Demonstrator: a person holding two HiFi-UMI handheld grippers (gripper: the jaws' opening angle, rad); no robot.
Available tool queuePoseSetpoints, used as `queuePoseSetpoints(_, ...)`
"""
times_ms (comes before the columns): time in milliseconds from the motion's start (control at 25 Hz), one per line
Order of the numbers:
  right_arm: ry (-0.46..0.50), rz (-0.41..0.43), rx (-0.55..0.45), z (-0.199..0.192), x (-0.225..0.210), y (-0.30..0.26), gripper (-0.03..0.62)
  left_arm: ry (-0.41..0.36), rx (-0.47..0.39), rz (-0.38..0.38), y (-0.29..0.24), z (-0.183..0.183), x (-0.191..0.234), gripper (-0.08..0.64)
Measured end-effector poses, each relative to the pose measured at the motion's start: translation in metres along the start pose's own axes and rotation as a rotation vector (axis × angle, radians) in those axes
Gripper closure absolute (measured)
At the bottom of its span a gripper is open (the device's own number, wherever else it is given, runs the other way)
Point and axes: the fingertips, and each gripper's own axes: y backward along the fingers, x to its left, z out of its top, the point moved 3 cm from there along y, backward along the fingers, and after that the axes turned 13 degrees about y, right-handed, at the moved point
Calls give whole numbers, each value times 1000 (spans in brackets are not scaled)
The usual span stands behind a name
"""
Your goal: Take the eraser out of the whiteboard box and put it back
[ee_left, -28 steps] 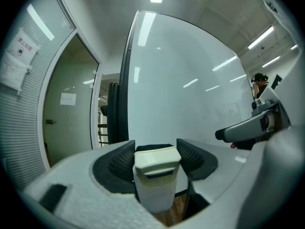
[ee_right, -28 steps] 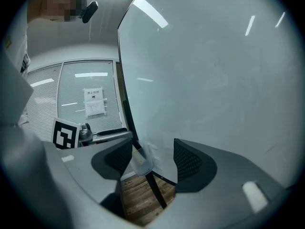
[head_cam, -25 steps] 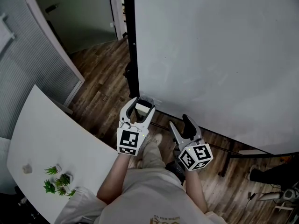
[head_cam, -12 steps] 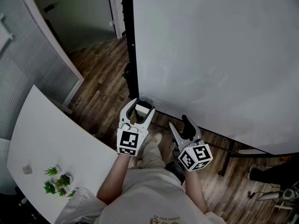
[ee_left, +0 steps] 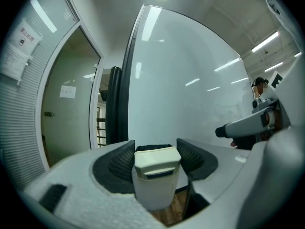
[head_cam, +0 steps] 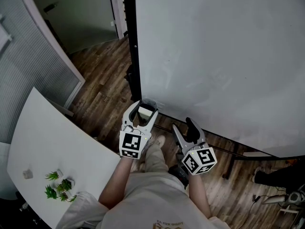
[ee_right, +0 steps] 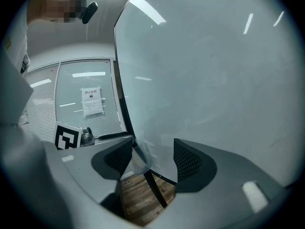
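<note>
Where the large white whiteboard (head_cam: pixel 214 56) meets its black frame at the lower left corner, the left gripper (head_cam: pixel 146 109) points nearly level at the board. Cream plastic block eraser (ee_left: pixel 156 175), dark felt on its far face, sits upright between the ribbed fingers (ee_left: pixel 121 161). Both pads press its sides; fingers stand wide, closed on the eraser. In the head view the eraser (head_cam: pixel 145 112) lies just short of the small clear whiteboard box (head_cam: pixel 149 101) mounted at the board's bottom corner; contact with the box cannot be told. Right gripper (head_cam: pixel 182 124) is alongside, apart from the left, fingers (ee_right: pixel 190 162) spread, nothing held; clear box (ee_right: pixel 139 160) shows beyond them. Wood-plank floor (head_cam: pixel 105 94) below; white counter (head_cam: pixel 52 147) at the left.
</note>
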Motion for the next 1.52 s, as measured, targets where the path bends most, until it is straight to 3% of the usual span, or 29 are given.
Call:
queuePoseSetpoints(960, -1, -16, -11, 5, -7, 8, 321, 64, 15, 9, -6, -10, 3, 288)
queuePoseSetpoints(1520, 6, -4, -31, 8, 0, 13, 321, 75, 8, 13, 3, -4, 2, 242)
